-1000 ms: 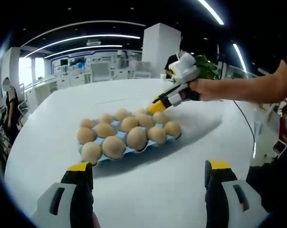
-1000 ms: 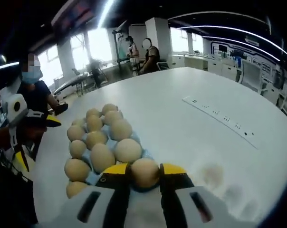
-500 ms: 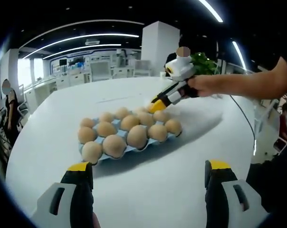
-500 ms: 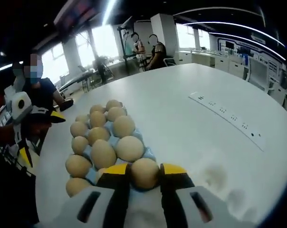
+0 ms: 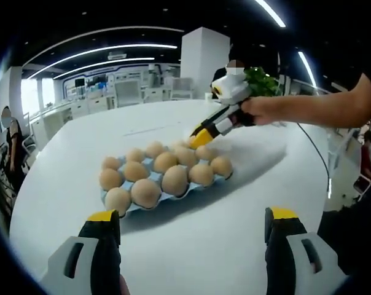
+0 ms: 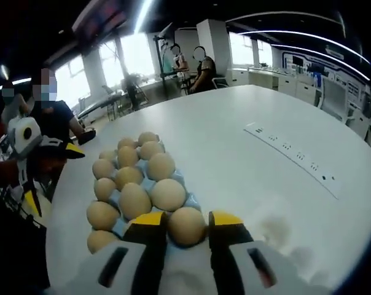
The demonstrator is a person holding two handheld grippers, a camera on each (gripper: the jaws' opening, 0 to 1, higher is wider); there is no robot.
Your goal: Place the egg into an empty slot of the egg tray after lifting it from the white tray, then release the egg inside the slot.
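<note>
A blue egg tray (image 5: 121, 210) holding several brown eggs lies on the white table (image 5: 204, 246). My right gripper (image 5: 196, 139), held by a person's hand, reaches in from the right to the tray's far corner. In the right gripper view the right gripper (image 6: 188, 222) is shut on a brown egg (image 6: 187, 226), at the near corner of the tray (image 6: 190, 200). Whether that egg rests in a slot, I cannot tell. My left gripper (image 5: 193, 220) hangs wide open in front of the tray, holding nothing. It also appears as the left gripper (image 6: 59, 152) beyond the tray.
A power strip (image 6: 296, 153) is set into the table to the right of the tray. A seated person (image 6: 50, 117) is behind the left gripper, and other people (image 6: 201, 61) stand far back. A potted plant (image 5: 262, 83) stands at the table's far edge.
The right gripper has kept the egg between its jaws at the tray's corner, with only a slight drift of the view. The left gripper stays open in place.
</note>
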